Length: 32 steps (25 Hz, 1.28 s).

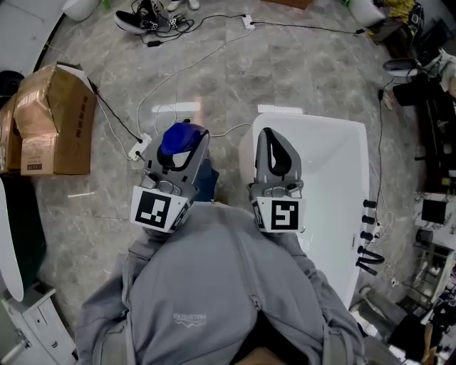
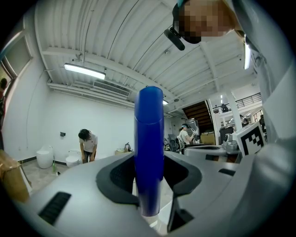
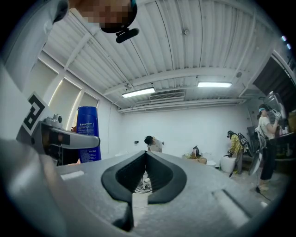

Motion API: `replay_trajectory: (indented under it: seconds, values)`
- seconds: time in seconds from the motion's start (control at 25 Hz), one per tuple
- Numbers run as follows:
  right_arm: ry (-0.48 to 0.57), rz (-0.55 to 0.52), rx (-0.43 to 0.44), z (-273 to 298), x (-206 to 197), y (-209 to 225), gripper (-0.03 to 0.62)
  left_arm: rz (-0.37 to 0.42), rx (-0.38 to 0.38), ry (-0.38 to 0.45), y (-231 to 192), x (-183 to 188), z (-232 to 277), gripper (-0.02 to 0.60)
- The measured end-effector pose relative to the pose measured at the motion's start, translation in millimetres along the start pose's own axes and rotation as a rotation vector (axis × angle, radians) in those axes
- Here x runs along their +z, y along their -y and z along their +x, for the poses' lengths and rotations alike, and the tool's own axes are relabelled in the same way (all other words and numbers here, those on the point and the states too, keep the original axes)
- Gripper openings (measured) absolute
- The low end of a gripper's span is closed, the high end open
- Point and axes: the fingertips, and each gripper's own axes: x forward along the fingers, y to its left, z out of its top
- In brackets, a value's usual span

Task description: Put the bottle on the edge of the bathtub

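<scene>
In the head view my left gripper [image 1: 179, 151] is shut on a blue bottle [image 1: 182, 137], held above the marble floor just left of the white bathtub [image 1: 343, 142]. The left gripper view shows the bottle [image 2: 149, 148] standing upright between the two dark pads [image 2: 121, 178], which press on its sides. My right gripper [image 1: 276, 155] hovers over the tub's left rim with its jaws closed tip to tip and nothing between them [image 3: 145, 155]. From the right gripper view the bottle [image 3: 88, 134] appears at the left, beside the left gripper's body [image 3: 64, 134].
An open cardboard box [image 1: 53, 121] stands on the floor at the left. A power strip [image 1: 139, 147] and cables run across the floor ahead. Shoes [image 1: 146, 18] lie at the far edge. Black tap fittings [image 1: 369, 239] sit on the tub's right side. A person [image 2: 88, 144] stands far off.
</scene>
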Motion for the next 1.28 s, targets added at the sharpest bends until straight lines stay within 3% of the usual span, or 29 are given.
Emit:
replay_trajectory:
  seconds: [0.32,0.48,0.64,0.84,1.28]
  values:
    - [0.0,-0.021,-0.015,78,-7,19,0.003,-0.012,-0.042,0.018,-51,0,65,0.15]
    - [-0.008,-0.024,-0.037,123,-9,31,0.003,-0.018,-0.08,-0.023,-80,-7,101,0.15]
    - [-0.011,-0.024,-0.065,168,-11,39,0.003,-0.014,-0.139,0.027,-107,6,139,0.15]
    - [-0.023,-0.033,-0.096,215,-17,46,0.003,-0.03,-0.18,-0.022,-143,-5,173,0.15]
    - [-0.075,-0.042,-0.225,253,-36,76,0.003,-0.058,-0.294,-0.021,-175,-17,234,0.15]
